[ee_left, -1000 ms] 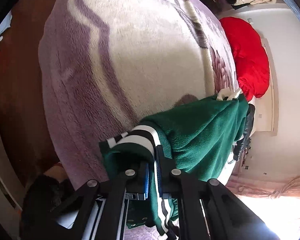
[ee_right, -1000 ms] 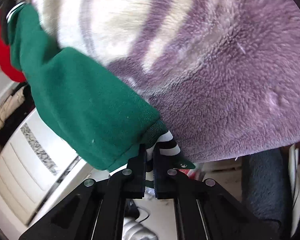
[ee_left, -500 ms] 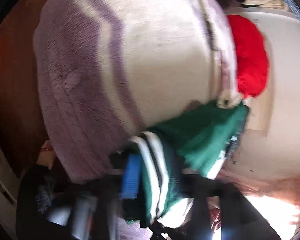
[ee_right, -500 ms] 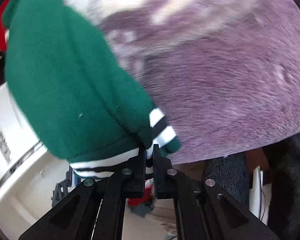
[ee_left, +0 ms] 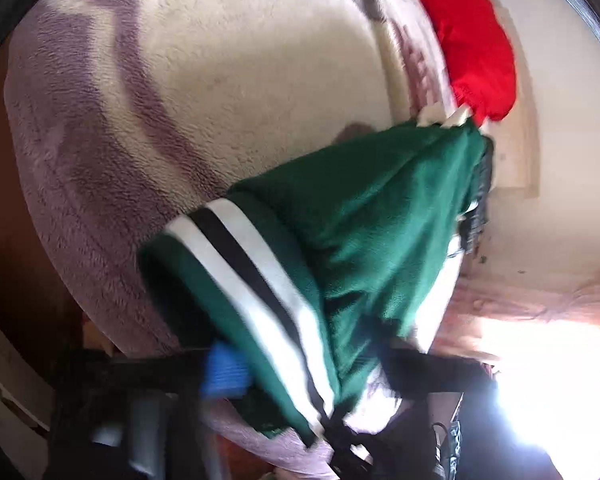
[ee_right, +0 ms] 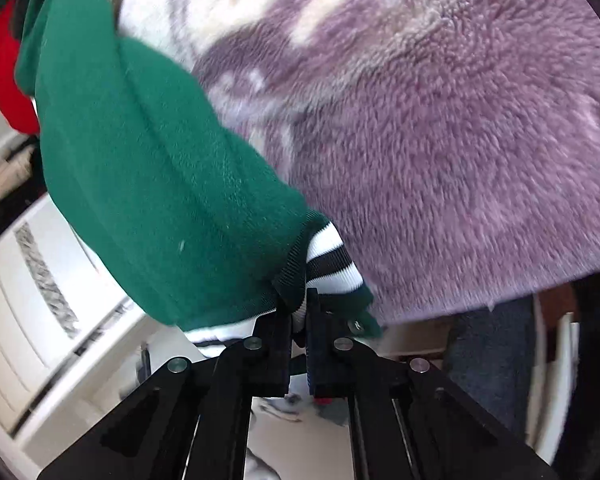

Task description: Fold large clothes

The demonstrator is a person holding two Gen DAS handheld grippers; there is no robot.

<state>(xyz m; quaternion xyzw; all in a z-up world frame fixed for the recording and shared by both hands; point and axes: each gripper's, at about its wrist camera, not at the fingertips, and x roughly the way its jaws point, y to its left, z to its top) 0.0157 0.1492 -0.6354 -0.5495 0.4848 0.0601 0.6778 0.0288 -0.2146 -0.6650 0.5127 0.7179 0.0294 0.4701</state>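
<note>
A green sweater (ee_left: 380,216) with white and black striped trim hangs over the edge of a bed with a purple and cream fleece blanket (ee_left: 180,80). My left gripper (ee_left: 300,364) is blurred; its jaws stand wide apart and the striped hem (ee_left: 260,280) drapes between them. My right gripper (ee_right: 298,312) is shut on the striped cuff (ee_right: 328,264) of the sweater (ee_right: 160,184), held just off the blanket (ee_right: 440,140) edge.
A red cushion (ee_left: 472,40) lies at the far end of the bed by the wall. White drawers (ee_right: 28,300) stand below left in the right wrist view. Dark floor (ee_left: 4,240) lies left of the bed.
My left gripper's jaws have opened from shut on the striped hem, and the hem now drapes loosely. My right gripper stays shut on the cuff and has shifted slightly.
</note>
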